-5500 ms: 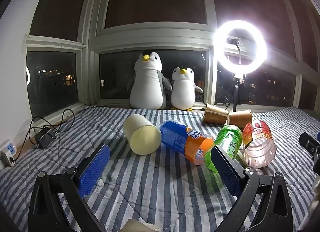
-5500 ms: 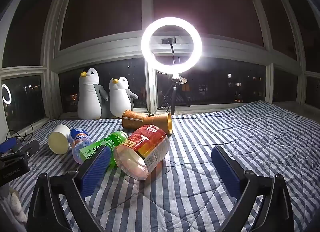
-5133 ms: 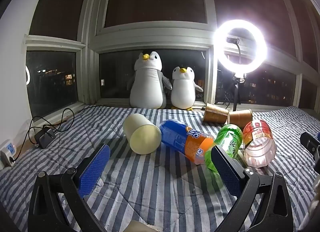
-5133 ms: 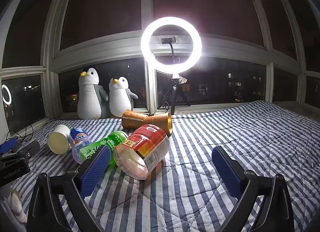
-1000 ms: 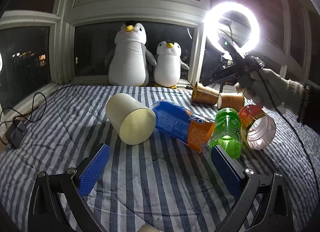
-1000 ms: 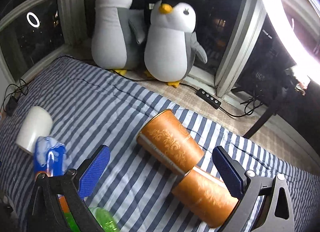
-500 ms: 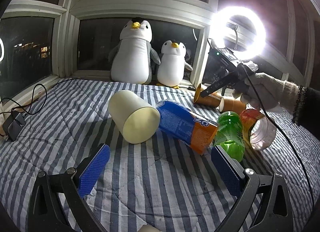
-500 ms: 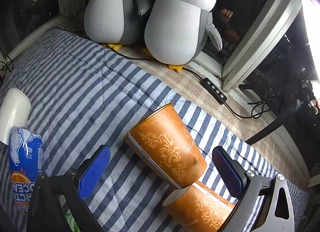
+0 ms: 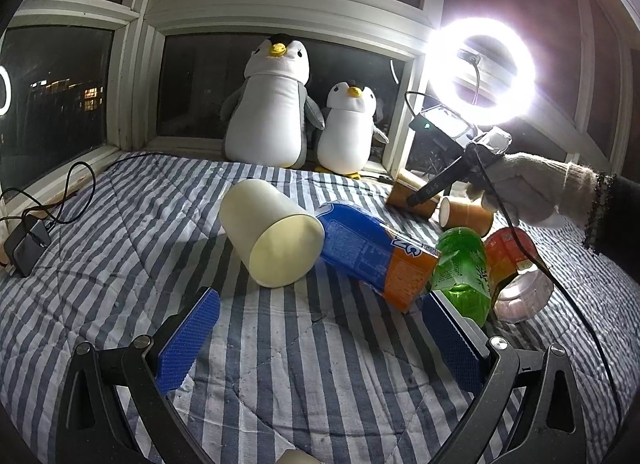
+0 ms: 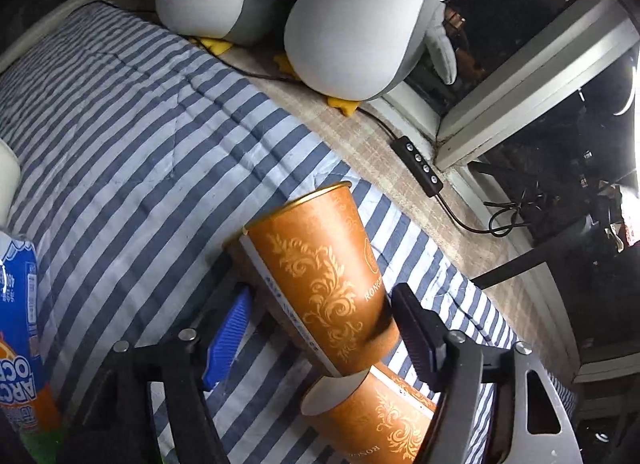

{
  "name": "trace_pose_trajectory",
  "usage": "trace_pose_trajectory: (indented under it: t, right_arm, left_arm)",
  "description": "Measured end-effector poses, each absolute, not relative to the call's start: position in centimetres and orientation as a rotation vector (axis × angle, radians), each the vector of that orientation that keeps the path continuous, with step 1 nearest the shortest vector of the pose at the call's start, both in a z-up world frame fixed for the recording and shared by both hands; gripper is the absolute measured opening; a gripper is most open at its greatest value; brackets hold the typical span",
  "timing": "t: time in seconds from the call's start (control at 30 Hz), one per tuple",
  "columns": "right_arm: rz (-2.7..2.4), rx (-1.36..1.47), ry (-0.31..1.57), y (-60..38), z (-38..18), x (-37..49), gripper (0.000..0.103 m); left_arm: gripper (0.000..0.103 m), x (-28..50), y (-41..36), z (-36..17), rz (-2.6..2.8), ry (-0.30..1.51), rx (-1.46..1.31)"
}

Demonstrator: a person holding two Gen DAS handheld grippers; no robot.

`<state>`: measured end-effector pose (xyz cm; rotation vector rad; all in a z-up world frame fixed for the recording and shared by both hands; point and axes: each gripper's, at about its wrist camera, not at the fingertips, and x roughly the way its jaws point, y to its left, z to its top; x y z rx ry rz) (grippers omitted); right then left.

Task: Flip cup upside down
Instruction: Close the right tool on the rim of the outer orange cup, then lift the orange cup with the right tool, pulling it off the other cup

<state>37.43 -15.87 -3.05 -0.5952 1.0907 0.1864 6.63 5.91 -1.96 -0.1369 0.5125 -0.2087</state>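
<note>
Right wrist view: right gripper [image 10: 316,328] spread around the orange cup [image 10: 320,284] at 6 o'clock, not gripped yet, flip undone; left gripper [image 9: 320,338] spread, idle.

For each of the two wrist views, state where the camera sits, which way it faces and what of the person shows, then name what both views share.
Left wrist: low over the striped blanket, facing the window and penguins; shows the open left gripper and the gloved right hand.
Right wrist: above the orange cup, angled down; the right gripper straddles the cup, nearly closed on it.
Shared: the orange cup, second orange cup, penguins, blue bottle.
</note>
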Motion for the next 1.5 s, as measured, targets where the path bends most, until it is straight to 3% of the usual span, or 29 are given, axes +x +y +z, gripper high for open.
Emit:
trace_pose_trajectory:
  t: [0.13, 0.5, 0.9, 0.93, 0.97, 1.03, 1.13, 1.2, 1.27, 1.3, 1.5]
  right_arm:
    - [0.173, -0.566, 1.067, -16.0, -1.9, 36.9, 0.051]
    - [0.173, -0.487, 1.073, -16.2, -1.5, 35.8, 0.047]
    - [0.236, -0.367, 0.984, -15.7, 3.2, 30.7, 0.041]
    - [0.231, -0.378, 1.002, -15.5, 2.7, 30.6, 0.031]
    - [0.209, -0.389, 1.039, -15.4, 1.8, 30.8, 0.001]
    - [0.208, -0.378, 1.086, -15.5, 0.5, 31.1, 0.001]
    - [0.213, -0.381, 1.076, -15.1, 0.3, 30.5, 0.002]
    - [0.248, -0.369, 1.092, -14.9, 0.7, 30.1, 0.018]
    - [0.247, -0.401, 1.069, -14.8, 1.2, 29.4, 0.057]
    - [0.25, -0.411, 1.065, -14.9, 1.5, 29.1, 0.062]
    - [0.222, -0.394, 1.156, -16.9, 0.1, 28.8, 0.064]
  left_arm:
    - [0.102, 6.6, 6.0, -2.0, -0.202, 0.512, -0.135]
    - [0.102, 6.5, 6.1, -1.9, -0.192, 0.51, -0.137]
    - [0.102, 6.6, 5.9, -1.9, -0.184, 0.511, -0.126]
    - [0.102, 6.5, 5.9, -1.9, -0.182, 0.508, -0.126]
    - [0.102, 6.5, 5.9, -1.9, -0.18, 0.505, -0.127]
    - [0.102, 6.3, 6.1, -1.8, -0.174, 0.496, -0.132]
    - [0.102, 6.4, 6.1, -1.9, -0.175, 0.5, -0.134]
    - [0.102, 6.4, 6.1, -1.9, -0.175, 0.499, -0.132]
    - [0.102, 6.4, 6.1, -1.9, -0.175, 0.499, -0.132]
    - [0.102, 6.3, 6.1, -1.9, -0.175, 0.498, -0.133]
    - [0.102, 6.4, 6.2, -1.8, -0.176, 0.497, -0.134]
